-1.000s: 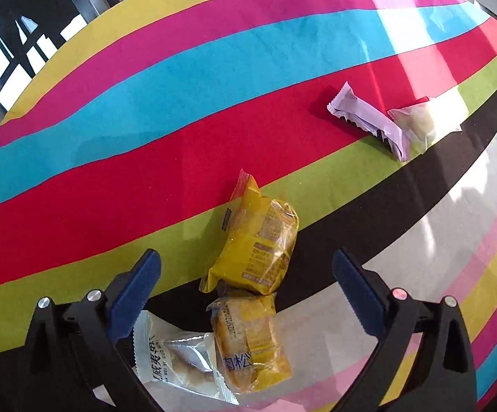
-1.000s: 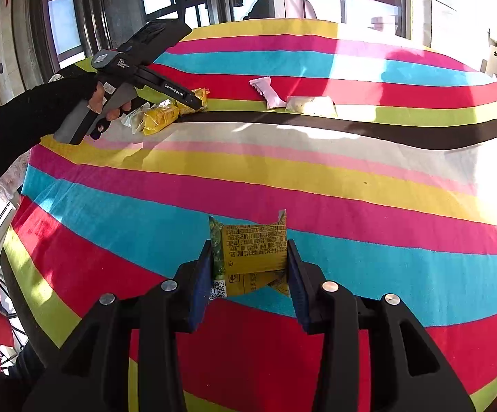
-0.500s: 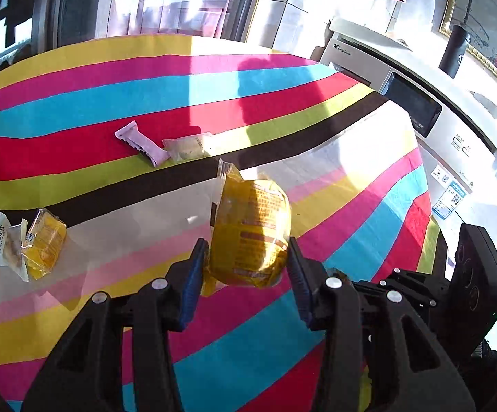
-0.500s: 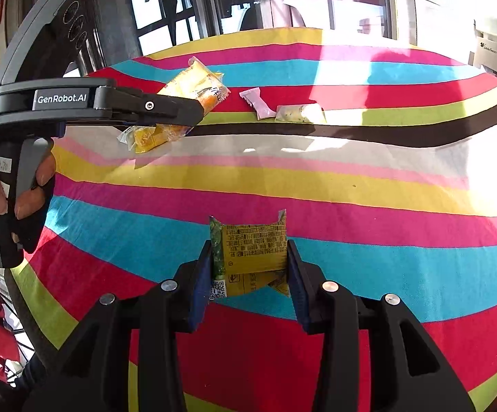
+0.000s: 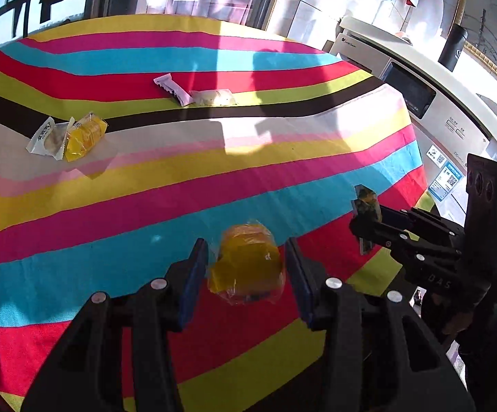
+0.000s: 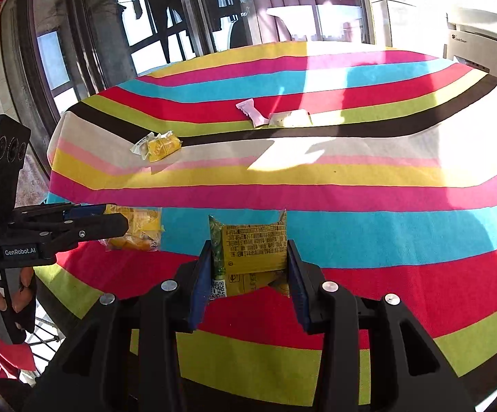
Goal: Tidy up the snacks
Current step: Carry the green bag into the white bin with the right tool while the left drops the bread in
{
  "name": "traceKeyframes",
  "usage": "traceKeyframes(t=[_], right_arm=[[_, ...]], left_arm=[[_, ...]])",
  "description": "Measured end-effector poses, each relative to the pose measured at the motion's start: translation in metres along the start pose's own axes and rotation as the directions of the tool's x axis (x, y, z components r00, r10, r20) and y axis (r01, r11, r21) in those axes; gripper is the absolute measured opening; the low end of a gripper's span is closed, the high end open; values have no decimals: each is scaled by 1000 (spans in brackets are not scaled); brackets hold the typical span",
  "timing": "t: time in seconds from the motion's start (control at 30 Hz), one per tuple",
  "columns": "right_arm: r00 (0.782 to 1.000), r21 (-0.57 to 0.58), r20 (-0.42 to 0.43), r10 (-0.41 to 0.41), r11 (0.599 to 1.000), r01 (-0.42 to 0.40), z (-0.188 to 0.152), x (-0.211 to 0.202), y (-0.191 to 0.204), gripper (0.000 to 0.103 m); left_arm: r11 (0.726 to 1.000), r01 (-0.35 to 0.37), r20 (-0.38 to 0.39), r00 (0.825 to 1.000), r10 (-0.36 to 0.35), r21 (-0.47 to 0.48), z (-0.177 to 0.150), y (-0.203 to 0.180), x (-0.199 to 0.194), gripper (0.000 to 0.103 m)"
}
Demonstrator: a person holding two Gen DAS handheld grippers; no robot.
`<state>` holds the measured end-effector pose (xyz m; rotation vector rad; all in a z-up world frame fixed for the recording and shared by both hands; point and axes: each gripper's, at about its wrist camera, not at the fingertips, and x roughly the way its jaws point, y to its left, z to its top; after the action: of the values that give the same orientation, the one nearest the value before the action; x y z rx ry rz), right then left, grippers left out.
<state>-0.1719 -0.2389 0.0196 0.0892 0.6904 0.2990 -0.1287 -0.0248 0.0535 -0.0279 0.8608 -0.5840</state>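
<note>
Yellow snack pack (image 5: pixel 246 267) sat between the blue pads of the left tool (image 5: pixel 246 274), at 6 o'clock in the left wrist view; pads looked slightly off its sides there, but in the right wrist view the same pack (image 6: pixel 135 230) hung from the tool's tips above the desk edge, so it was clenched on the pack. Green-and-yellow snack pack (image 6: pixel 251 247) was pinched upright in the right tool (image 6: pixel 250 274), printed back facing the camera, QR code at its lower left; both pads pressed its sides; from the left wrist view only its top edge (image 5: pixel 366 202) showed past the right tool at 3 o'clock. Both tools were held over the near rim of the desk (image 6: pixel 351 178), striped cloth under them, left tool at 9 o'clock from the right one. Farther out on the desk: a small yellow pack (image 6: pixel 162 147) touching a clear white-printed pack (image 6: pixel 142 144) at 10 o'clock on the white stripe; a pink wrapper (image 6: pixel 251 113) end-to-end with a pale clear pack (image 6: pixel 289 118) at 12 o'clock, near the black stripe; the two pairs well apart. A white appliance (image 5: pixel 402 79) stood beside the desk at 2 o'clock in the left wrist view; windows behind the far edge.
</note>
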Motion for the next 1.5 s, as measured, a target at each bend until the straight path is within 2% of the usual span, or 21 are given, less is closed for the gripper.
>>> traceKeyframes(t=[0.13, 0.2, 0.27, 0.43, 0.47, 0.5, 0.53, 0.57, 0.63, 0.73, 0.9, 1.0, 1.1, 1.17, 1.3, 1.5], right_arm=[[1000, -9, -14, -12, 1000, 12, -10, -7, 1, 40], [1000, 3, -18, -20, 1000, 20, -14, -11, -1, 40], [1000, 8, -6, -18, 1000, 18, -18, -19, -3, 40], [1000, 25, -9, -9, 1000, 9, -29, -27, -11, 41], [1000, 27, -12, -11, 1000, 11, -31, -27, -12, 40], [1000, 30, -16, -10, 999, 11, -33, -28, -14, 40], [1000, 33, -17, -8, 999, 9, -35, -29, -15, 41], [1000, 31, -16, -10, 999, 10, -36, -32, -16, 40], [1000, 24, -10, -19, 1000, 19, -39, -41, -18, 40], [1000, 26, -6, -23, 999, 23, -47, -57, -23, 40], [998, 31, -10, -56, 998, 57, -68, -85, -34, 40], [995, 71, -6, -99, 992, 99, -86, -104, -47, 40], [991, 130, -3, -137, 982, 136, -103, -122, -64, 40], [986, 163, -9, -167, 973, 166, -114, -133, -76, 40], [974, 235, -22, -225, 946, 224, -134, -151, -101, 40], [955, 308, -44, -295, 905, 294, -161, -172, -128, 40]], left_arm=[[998, -59, -60, 996, 61, 39, -12, -8, 10, 46], [999, -45, -74, 996, 47, 27, -15, -5, 11, 51], [999, -30, -97, 995, 31, 17, -18, -3, 10, 83], [996, -48, -144, 988, 60, 79, -24, -6, 24, 85], [994, -52, -162, 985, 67, 94, -25, -7, 30, 84], [991, -71, -187, 978, 92, 117, -27, -10, 38, 78], [979, -120, -164, 975, 147, 165, -28, -16, 39, 53], [974, -126, -166, 973, 158, 187, -28, -21, 39, 41], [986, -61, -151, 985, 85, 156, -25, -27, 32, 41], [982, -69, -113, 990, 90, 174, -19, -42, 25, 41], [971, -21, -111, 993, 48, 237, -12, -80, 25, 42], [962, 32, -125, 992, 3, 272, -12, -110, 29, 42], [940, 90, -147, 988, -43, 329, -16, -146, 36, 42], [914, 126, -160, 985, -69, 385, -20, -175, 39, 42], [851, 213, -201, 971, -130, 480, -34, -232, 48, 42], [756, 320, -278, 942, -189, 571, -60, -299, 65, 42]])
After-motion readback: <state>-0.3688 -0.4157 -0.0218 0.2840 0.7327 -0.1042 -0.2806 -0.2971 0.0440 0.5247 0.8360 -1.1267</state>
